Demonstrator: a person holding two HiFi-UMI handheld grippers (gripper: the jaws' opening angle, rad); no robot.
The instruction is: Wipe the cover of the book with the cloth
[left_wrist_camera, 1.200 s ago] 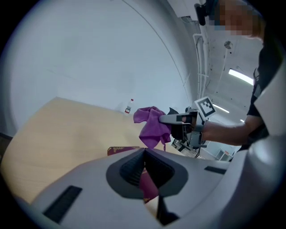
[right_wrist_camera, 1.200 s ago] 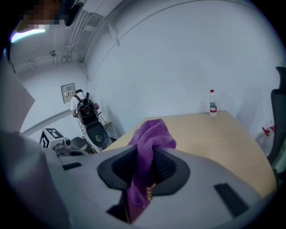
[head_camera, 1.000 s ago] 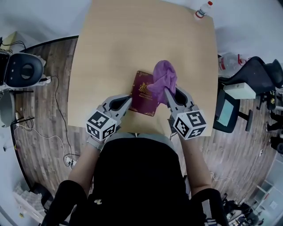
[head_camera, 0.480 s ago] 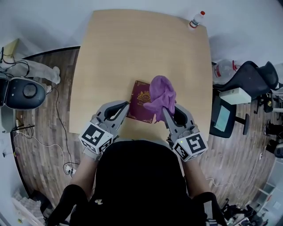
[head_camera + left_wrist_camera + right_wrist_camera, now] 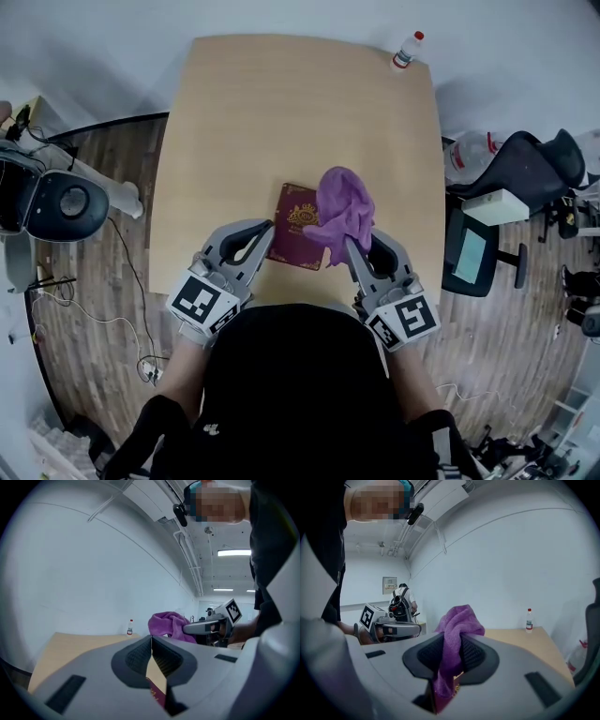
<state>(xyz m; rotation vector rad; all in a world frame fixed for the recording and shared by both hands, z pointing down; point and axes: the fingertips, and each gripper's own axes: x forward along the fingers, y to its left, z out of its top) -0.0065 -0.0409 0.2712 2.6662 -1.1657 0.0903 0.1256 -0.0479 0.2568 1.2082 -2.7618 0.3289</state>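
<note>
head view: wipe step in hand, i judge. book point(image 5: 298, 228) lies flat on table point(image 5: 281, 112), w/ cloth point(image 5: 343, 202) bunched over its right half. left gripper point(image 5: 266, 229) sits at book's left edge, right gripper point(image 5: 349, 242) angled inward.
left gripper view: jaws together, nothing btwn.
right gripper view: jaws clamped on cloth.
next: drag cloth across cover, light pressure.

Office: swivel chair point(image 5: 532, 161); plain desk point(image 5: 281, 122)
</note>
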